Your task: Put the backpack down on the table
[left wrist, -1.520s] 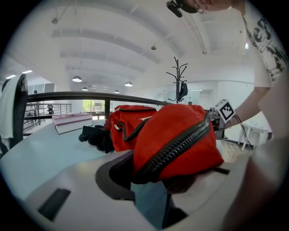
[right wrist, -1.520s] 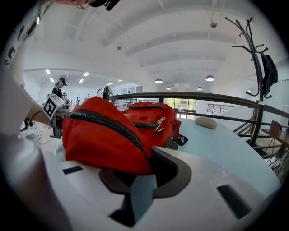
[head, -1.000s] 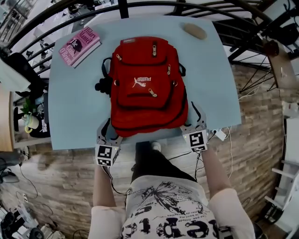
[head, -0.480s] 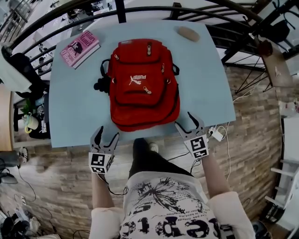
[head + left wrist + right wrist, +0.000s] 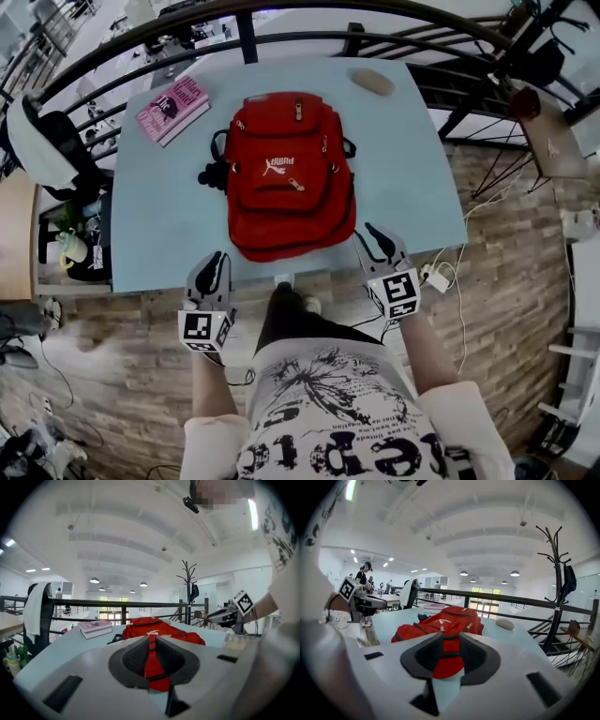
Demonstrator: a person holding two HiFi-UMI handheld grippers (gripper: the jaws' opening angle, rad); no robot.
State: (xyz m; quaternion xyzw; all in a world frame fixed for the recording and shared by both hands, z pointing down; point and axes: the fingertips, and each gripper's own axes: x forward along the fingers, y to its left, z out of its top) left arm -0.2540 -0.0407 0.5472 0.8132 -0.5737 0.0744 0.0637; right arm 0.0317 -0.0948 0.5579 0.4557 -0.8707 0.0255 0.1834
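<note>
The red backpack [image 5: 289, 183] lies flat on the pale blue table [image 5: 155, 220], front pockets up, its bottom toward the near edge. No gripper touches it. At the table's near edge, below the pack's left corner, my left gripper [image 5: 214, 265] has just been closing; only a thin slit remains and nothing is between the jaws. My right gripper [image 5: 372, 239] hovers by the pack's near right corner. Its jaws have also been closing, with an empty gap between them. The backpack [image 5: 157, 626] fills the left gripper view; the right gripper view shows the backpack [image 5: 445, 620] beyond the right gripper [image 5: 450, 639].
A pink book [image 5: 173, 108] lies at the table's far left corner and a tan oval object [image 5: 372, 82] at the far right. A black railing [image 5: 246, 28] runs behind the table. Brick-patterned floor and cables lie to the right.
Both grippers have pulled back from the backpack's bottom corners toward the near table edge and risen. Their jaws, wide before, have closed in. The backpack stays on the table.
</note>
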